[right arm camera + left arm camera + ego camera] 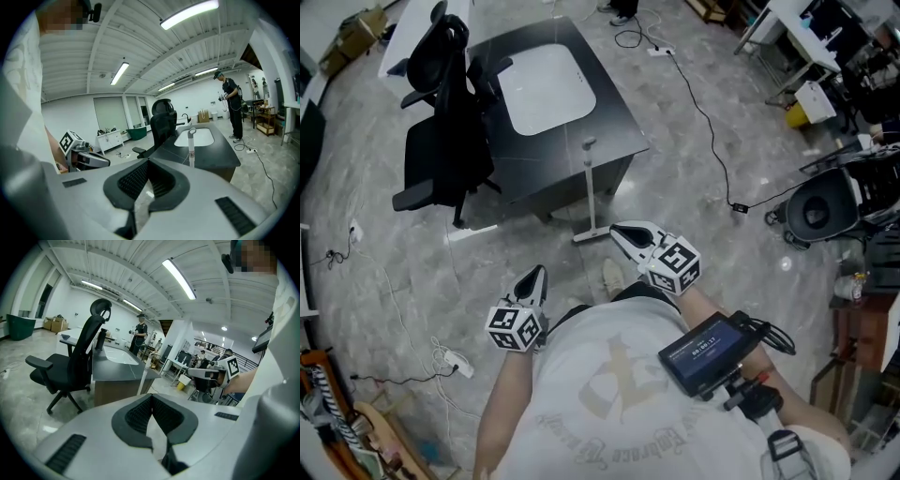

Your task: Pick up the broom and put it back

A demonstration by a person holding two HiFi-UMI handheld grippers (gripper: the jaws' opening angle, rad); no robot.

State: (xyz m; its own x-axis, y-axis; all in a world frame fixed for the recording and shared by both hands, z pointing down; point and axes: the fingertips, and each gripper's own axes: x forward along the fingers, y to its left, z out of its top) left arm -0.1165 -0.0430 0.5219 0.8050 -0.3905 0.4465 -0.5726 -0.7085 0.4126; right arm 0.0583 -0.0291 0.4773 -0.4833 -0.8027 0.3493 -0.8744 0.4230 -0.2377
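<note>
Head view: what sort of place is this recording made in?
Probably an open office or lab workspace: a black office chair beside a dark desk, and a cable trailing across the polished floor.

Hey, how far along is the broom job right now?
Done, apparently: the broom stands upright against the dark desk. In hand: nothing; the left gripper and right gripper are both shut and empty, clear of the broom. Left: nothing visible, if the desk is its proper spot.

Blk office chair (441, 122) beside dark desk (614, 122)
</note>
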